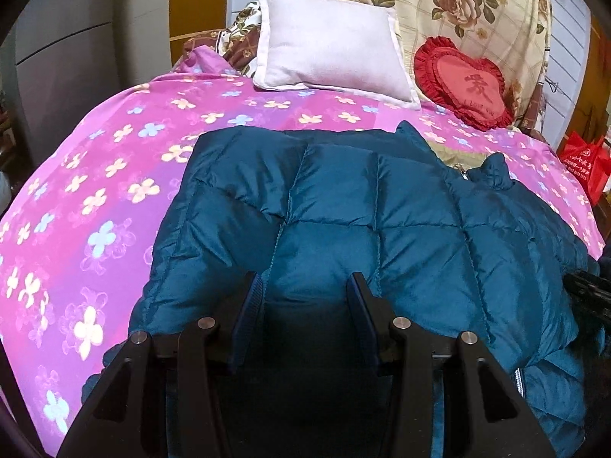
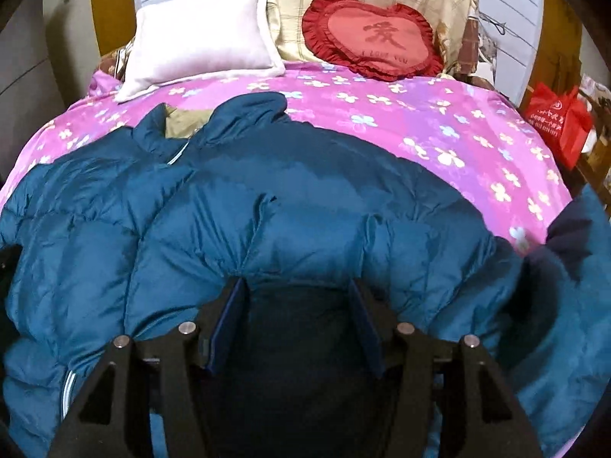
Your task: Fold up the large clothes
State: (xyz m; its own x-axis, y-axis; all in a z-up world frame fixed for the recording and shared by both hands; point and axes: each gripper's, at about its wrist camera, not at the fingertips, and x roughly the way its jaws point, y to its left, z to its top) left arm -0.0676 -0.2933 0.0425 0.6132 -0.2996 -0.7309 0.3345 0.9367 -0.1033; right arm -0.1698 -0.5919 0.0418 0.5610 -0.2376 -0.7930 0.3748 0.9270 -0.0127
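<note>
Teal quilted down jacket (image 1: 343,206), the garment to be folded: lies spread on the near half of a bed, shiny fabric stitched into puffy squares. Collar (image 1: 496,170) at the far edge, toward the pillows; a zipper with pale tape (image 2: 177,156) runs from it. A patch of olive lining (image 2: 183,124) shows at the open neck. A further teal portion of the jacket lies at the right edge of the right wrist view.

Bed cover (image 1: 114,175): pink-purple, printed with cream and pale blue four-petal flowers. Lies under the jacket and reaches to the pillows.

White pillow (image 1: 328,45): rectangular, flanged edge, at the head of the bed, leaning back.

Red heart cushion (image 1: 462,84): frilled border, a character worked on its face, just beside the white pillow, resting against a cream floral quilt (image 1: 477,4) stacked behind.

Red bag (image 2: 559,118): printed, standing beside the bed on the right.

Left gripper (image 1: 305,286): black arms with blue pads, jaws about half apart, low over the near part of the jacket. Fabric sits between the fingers; whether the pads press it cannot be told.

Right gripper (image 2: 298,286): same build, jaws about half apart, at a bunched fold of the jacket's near edge. Fabric lies in the gap; contact with the pads cannot be told.
</note>
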